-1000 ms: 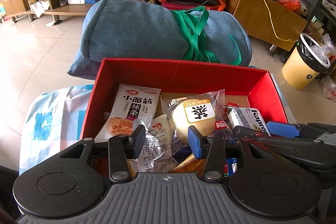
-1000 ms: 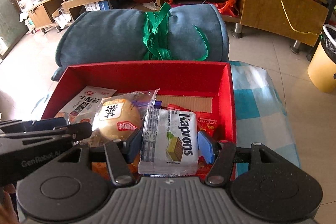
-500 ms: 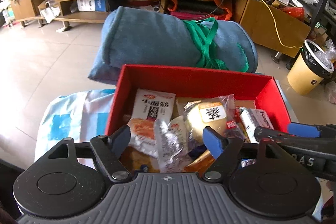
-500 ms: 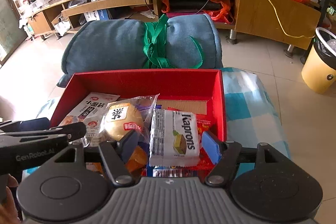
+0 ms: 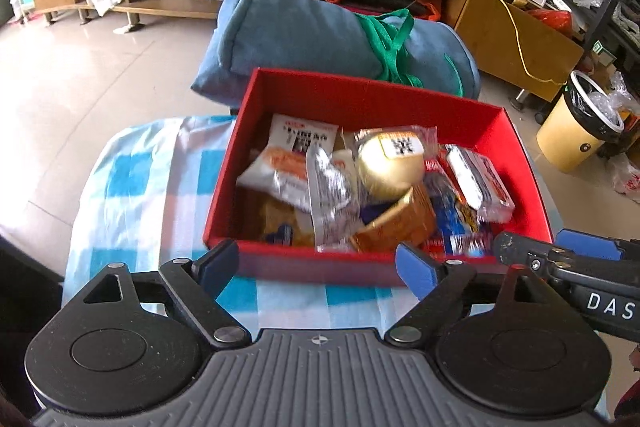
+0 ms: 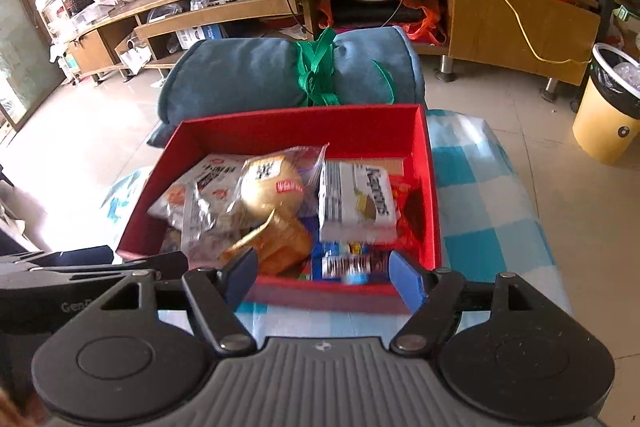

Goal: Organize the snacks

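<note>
Red box (image 5: 372,99) on checked cloth (image 5: 144,187), tiled floor (image 5: 80,75).

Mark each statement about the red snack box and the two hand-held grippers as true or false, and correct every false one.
1. The red box sits on a blue and white checked cloth. True.
2. The left hand-held gripper is shut on a snack packet. False: its jaws are open and hold nothing.
3. The white Kaprons wafer pack lies inside the box, towards its right side. True.
4. The right hand-held gripper is open and empty. True.
5. The rolled blue blanket behind the box is tied with a yellow strap. False: the strap is green.
6. The round bun packet lies on the floor. False: it is in the box.
</note>
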Available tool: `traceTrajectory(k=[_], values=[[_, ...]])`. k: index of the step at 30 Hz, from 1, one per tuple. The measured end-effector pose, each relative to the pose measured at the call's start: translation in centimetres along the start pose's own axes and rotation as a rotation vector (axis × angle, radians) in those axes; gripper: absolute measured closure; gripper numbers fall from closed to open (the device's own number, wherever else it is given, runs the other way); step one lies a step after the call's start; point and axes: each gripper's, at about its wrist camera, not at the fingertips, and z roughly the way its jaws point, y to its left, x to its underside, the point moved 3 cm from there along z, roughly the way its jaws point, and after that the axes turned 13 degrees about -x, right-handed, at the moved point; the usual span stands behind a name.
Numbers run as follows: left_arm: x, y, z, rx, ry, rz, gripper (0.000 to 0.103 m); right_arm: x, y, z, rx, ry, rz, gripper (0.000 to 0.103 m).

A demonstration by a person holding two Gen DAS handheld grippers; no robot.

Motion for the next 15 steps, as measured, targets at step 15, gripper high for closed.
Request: traceTrajectory(k=[15], values=[[5.2, 0.0, -2.8, -0.018, -0.026, 0.046, 0.013, 5.0, 0.9, -2.5, 0.014, 0.025, -0.003, 0.034]])
